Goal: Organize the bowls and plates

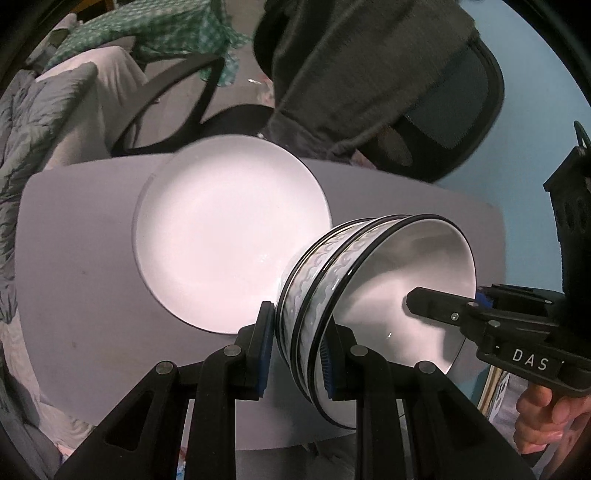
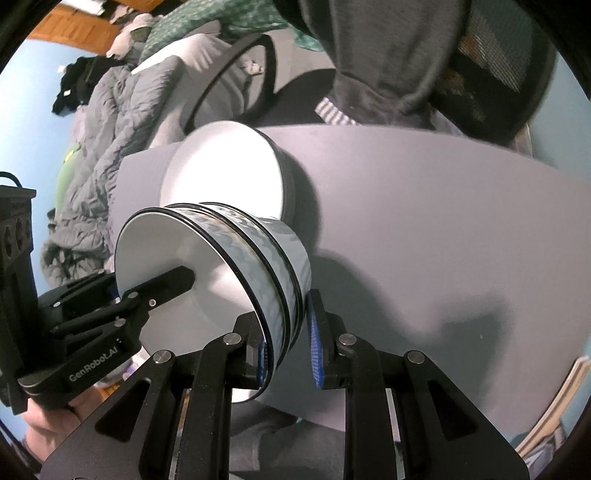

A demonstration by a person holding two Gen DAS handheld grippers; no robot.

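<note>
A stack of nested white bowls with black rims and a grey wave band (image 1: 332, 284) is held tilted on its side above the grey table (image 1: 81, 258), next to a white plate (image 1: 229, 236). My left gripper (image 1: 297, 354) is shut on the stack's rim wall, one finger outside, one inside. My right gripper (image 2: 290, 347) grips the opposite rim of the bowl stack (image 2: 266, 266) the same way. The plate (image 2: 225, 173) lies behind the bowls in the right wrist view. Each gripper's inner finger shows inside the top bowl in the other view.
A black office chair (image 1: 443, 110) with a dark grey garment draped over it stands behind the table. A grey quilt (image 2: 107, 140) and green cloth (image 1: 155, 33) lie at the left. The table's right half (image 2: 443, 240) is bare grey surface.
</note>
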